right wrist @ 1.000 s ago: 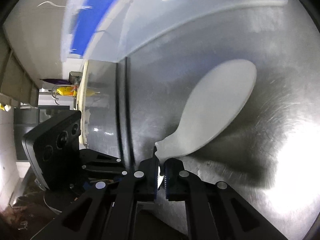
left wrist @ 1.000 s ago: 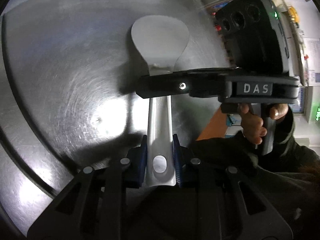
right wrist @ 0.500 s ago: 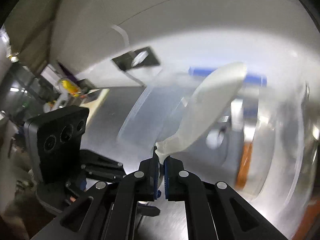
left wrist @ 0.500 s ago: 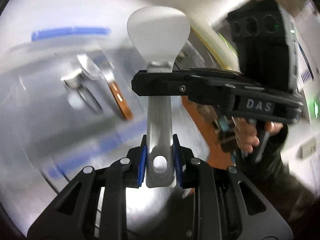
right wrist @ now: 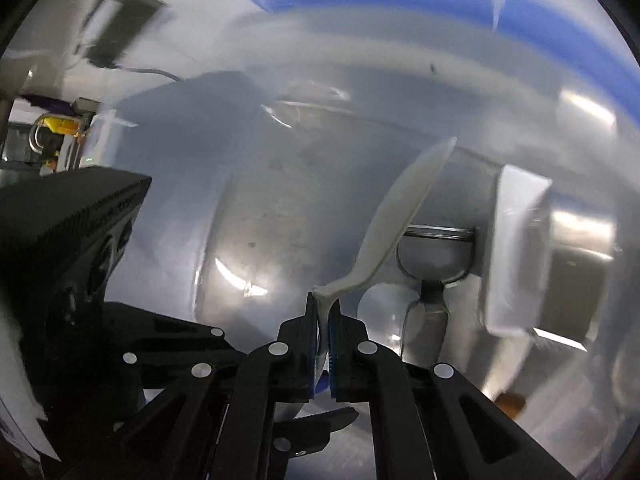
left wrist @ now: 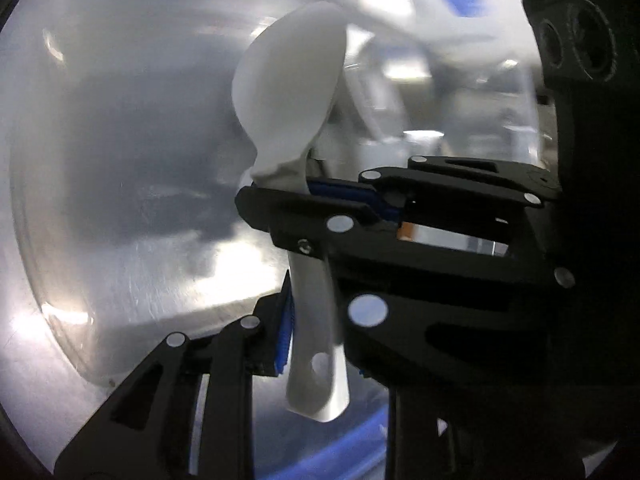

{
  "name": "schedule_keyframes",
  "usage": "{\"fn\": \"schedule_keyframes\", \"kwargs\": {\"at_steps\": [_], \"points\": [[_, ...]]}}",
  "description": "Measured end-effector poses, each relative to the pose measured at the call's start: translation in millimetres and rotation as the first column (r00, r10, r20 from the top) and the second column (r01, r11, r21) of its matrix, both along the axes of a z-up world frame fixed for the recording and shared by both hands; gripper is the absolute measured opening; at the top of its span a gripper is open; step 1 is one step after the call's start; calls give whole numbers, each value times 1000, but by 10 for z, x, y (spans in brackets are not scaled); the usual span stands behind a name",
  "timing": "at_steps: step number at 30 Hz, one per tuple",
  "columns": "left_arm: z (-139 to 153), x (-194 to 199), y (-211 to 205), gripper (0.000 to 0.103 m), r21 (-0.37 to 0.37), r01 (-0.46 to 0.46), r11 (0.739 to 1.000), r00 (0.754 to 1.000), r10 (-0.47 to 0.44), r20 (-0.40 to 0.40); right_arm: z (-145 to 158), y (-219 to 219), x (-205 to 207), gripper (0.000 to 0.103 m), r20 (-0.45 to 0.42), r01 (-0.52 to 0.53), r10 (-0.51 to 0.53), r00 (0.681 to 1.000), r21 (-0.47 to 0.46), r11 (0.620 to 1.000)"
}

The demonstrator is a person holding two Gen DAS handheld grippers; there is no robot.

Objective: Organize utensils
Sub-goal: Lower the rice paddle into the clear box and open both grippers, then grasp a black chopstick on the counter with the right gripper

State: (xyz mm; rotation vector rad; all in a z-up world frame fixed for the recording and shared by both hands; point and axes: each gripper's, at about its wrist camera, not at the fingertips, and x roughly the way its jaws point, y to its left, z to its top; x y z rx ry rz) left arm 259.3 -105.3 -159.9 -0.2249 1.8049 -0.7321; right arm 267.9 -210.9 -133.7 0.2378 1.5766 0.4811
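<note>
Gripping one white spatula [left wrist: 288,92] together, left tongs [left wrist: 312,320] and right tongs [right wrist: 323,344] clench it; clear bin [right wrist: 516,248] at 3 o'clock awaits it.

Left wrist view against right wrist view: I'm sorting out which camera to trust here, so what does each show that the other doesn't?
Only the left wrist view shows the white spatula's broad face and the hole at its handle end, held in the left claw, with the right claw clamped across its neck. Only the right wrist view shows a metal utensil lying in the clear bin, and the spatula edge-on. Both show the two claws shut on the one spatula above the blurred blue-rimmed bin.
</note>
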Motion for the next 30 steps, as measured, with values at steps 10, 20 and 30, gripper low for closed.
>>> {"fn": "schedule_keyframes", "kwargs": {"at_steps": [10,20,30], "points": [[-46,3,180,50,74,-15,997,1000,14,16,-311,-170,-24,15,-76,19,-22,997,-44,999],[1637,-1083,1486,70,-284,-53,957,888,176,425,1649,-218,-1444,29,385,-75,37,922,83,994],[994,-1795,2307,70,-108,-337,935,856,352,379,57,1077,-2970,34,92,-227,238,967,-117,967]]}}
